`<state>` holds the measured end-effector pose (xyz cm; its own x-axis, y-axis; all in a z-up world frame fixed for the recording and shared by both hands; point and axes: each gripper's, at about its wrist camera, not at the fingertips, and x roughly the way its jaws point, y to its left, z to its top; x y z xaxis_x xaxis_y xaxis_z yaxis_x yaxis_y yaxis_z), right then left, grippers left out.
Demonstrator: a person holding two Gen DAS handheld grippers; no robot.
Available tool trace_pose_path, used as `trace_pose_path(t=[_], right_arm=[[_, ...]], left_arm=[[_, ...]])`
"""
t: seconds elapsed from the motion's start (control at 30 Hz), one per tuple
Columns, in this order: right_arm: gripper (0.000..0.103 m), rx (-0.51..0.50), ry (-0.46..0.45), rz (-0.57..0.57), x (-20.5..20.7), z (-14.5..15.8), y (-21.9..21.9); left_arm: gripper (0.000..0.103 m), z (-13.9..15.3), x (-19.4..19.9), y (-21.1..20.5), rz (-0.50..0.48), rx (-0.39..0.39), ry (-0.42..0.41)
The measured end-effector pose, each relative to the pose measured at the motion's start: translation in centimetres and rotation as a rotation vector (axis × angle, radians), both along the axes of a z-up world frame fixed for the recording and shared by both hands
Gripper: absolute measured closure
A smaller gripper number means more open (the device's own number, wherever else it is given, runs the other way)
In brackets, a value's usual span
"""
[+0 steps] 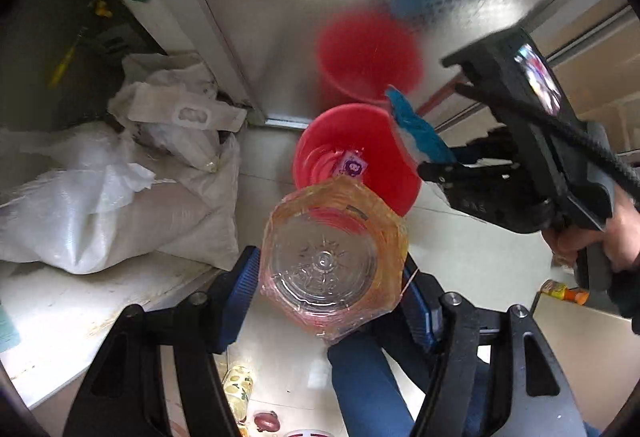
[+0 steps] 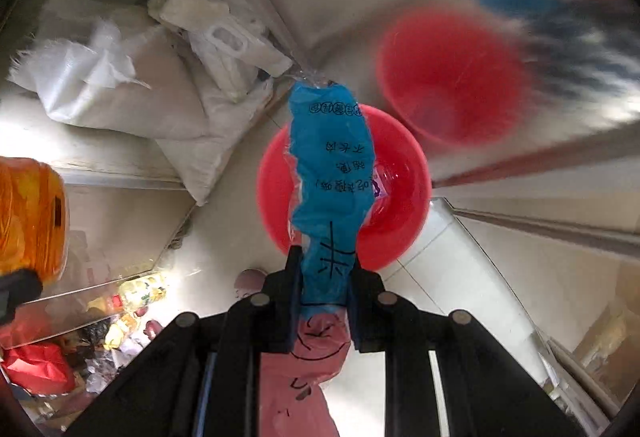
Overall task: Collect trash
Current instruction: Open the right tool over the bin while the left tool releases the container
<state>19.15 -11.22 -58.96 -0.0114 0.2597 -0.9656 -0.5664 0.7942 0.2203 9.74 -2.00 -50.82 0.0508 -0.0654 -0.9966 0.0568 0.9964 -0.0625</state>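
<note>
Item: red bin (image 2: pixel 344 189) on the floor, directly below both grippers. Left gripper (image 1: pixel 332 277) clamps a clear orange-tinted bottle (image 1: pixel 332 261); right gripper (image 2: pixel 326 297) pinches a blue wrapper (image 2: pixel 332 165). Advice: centre each over the rim before releasing; the bin's depth is probably shallow, though blur obscures it.
</note>
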Motion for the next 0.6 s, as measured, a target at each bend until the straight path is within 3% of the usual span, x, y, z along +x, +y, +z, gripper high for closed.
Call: trace_pose_path(t=[0.03,0.1,0.13,0.17,0.33,0.6], right_arm=[[0.083,-0.008,0.0,0.014,0.1,-0.7,0.6],[0.061,-0.021,-0.031,0.02,0.1,-1.1,0.9],[0.033,-0.022,-0.046,0.018,0.0,-1.1,0.8],[0.016,-0.025,-0.058,0.013,0.0,-1.1,0.8],[0.014,-0.008,-0.045,0.0,0.1,-1.0,-0.8],[0.011,-0.005,-0.071,-0.074,-0.3,1.8,-3.2]], left_arm=[[0.039,-0.5,0.0,0.0,0.003,-0.004,0.007],[0.039,-1.1,0.0,0.2,0.007,-0.01,0.016],[0.039,-1.2,-0.1,0.2,0.011,-0.01,0.019],[0.039,-1.5,-0.2,0.2,0.016,-0.011,0.024],[0.039,-1.7,0.1,0.2,0.004,0.005,0.023],[0.039,-1.2,1.7,-0.4,-0.042,0.014,-0.006]])
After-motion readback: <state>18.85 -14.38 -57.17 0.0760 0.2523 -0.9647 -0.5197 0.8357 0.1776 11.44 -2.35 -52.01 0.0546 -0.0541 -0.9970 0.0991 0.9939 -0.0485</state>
